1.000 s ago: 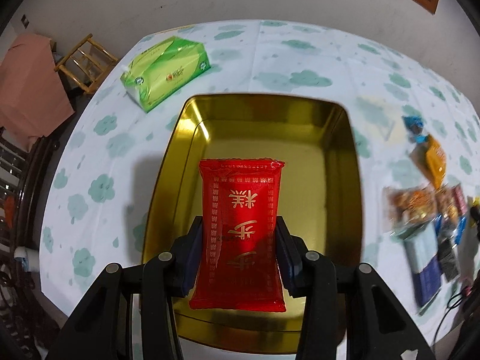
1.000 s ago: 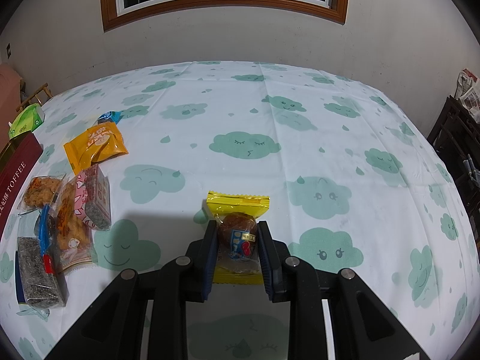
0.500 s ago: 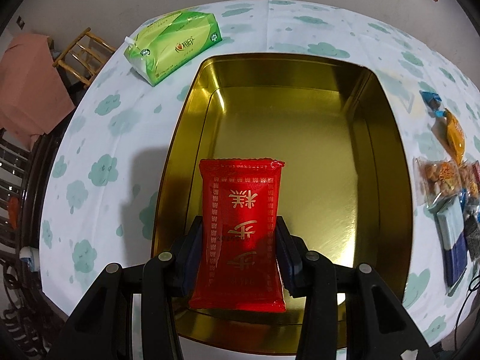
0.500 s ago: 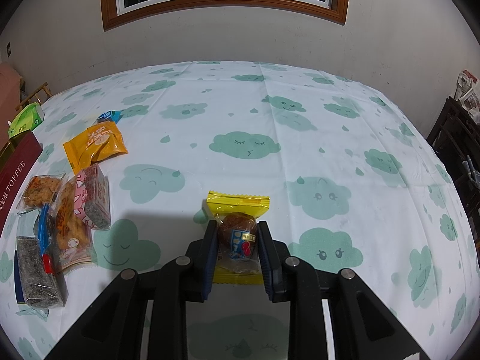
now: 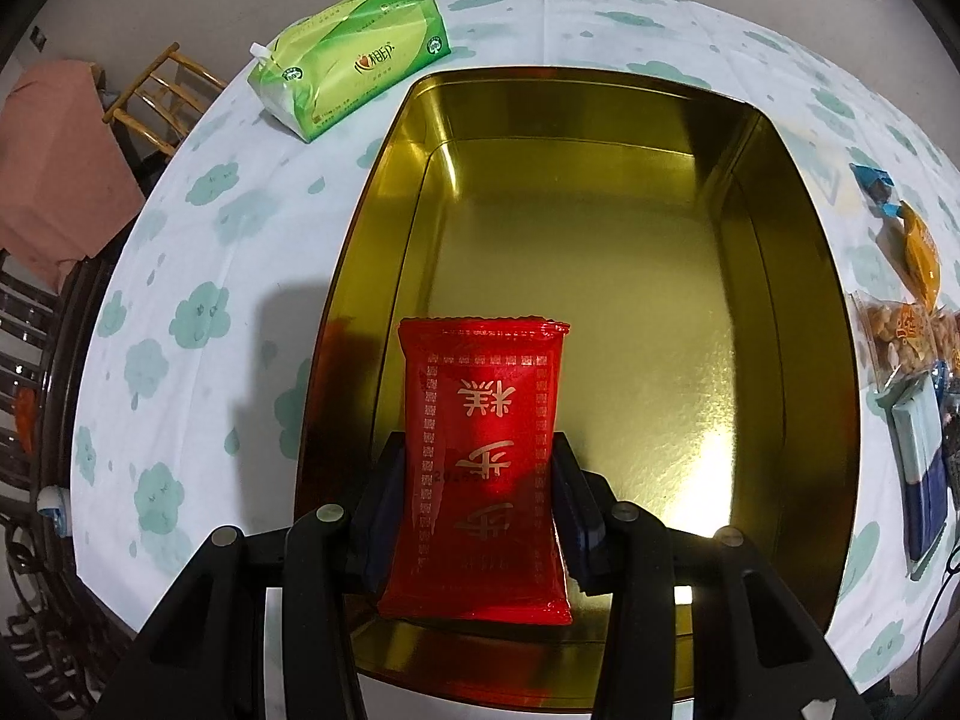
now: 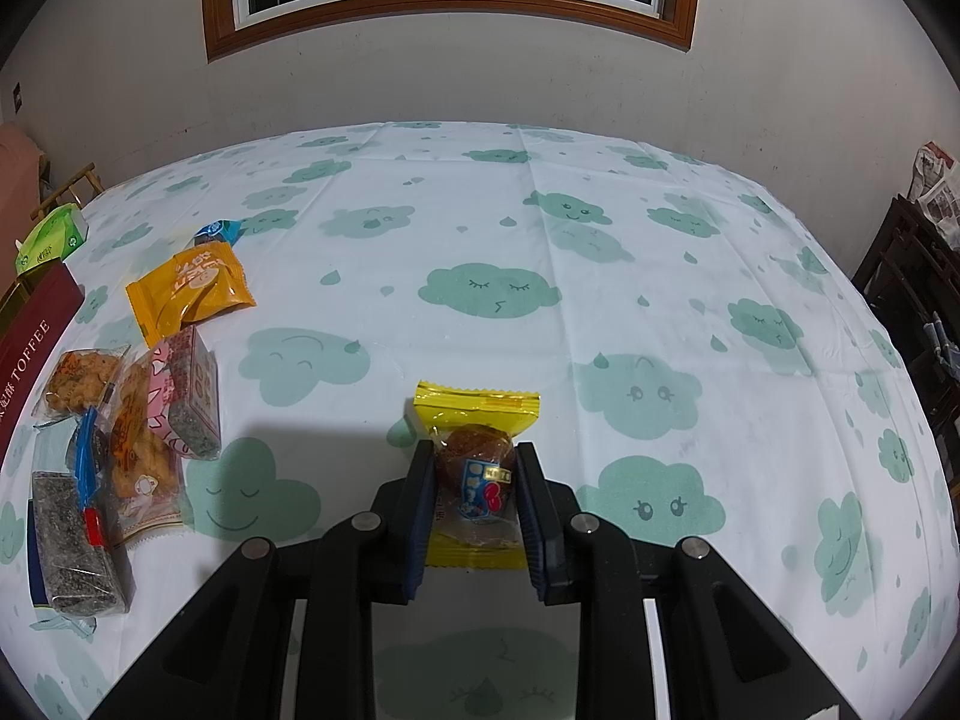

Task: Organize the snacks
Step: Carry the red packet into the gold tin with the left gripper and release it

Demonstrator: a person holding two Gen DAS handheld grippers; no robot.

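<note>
My left gripper (image 5: 480, 456) is shut on a red snack packet (image 5: 480, 468) with gold characters and holds it over the near end of an open gold tin (image 5: 780, 312), whose inside is bare. My right gripper (image 6: 474, 474) is shut on a yellow-edged clear packet (image 6: 474, 468) with a brown sweet inside, just above the cloud-print tablecloth. Several loose snacks lie left of it: an orange packet (image 6: 189, 288), a small blue packet (image 6: 217, 231), a pink packet (image 6: 189, 396) and a dark bar (image 6: 72, 546).
A green tissue pack (image 5: 354, 72) lies beyond the tin's far left corner. The tin's maroon TOFFEE side (image 6: 27, 354) shows at the left edge of the right wrist view. A wooden chair (image 5: 162, 102) and dark furniture (image 6: 912, 300) stand off the table.
My left gripper has moved forward and lower over the tin with the red packet; the tin looms larger. The right gripper and its packet have not moved.
</note>
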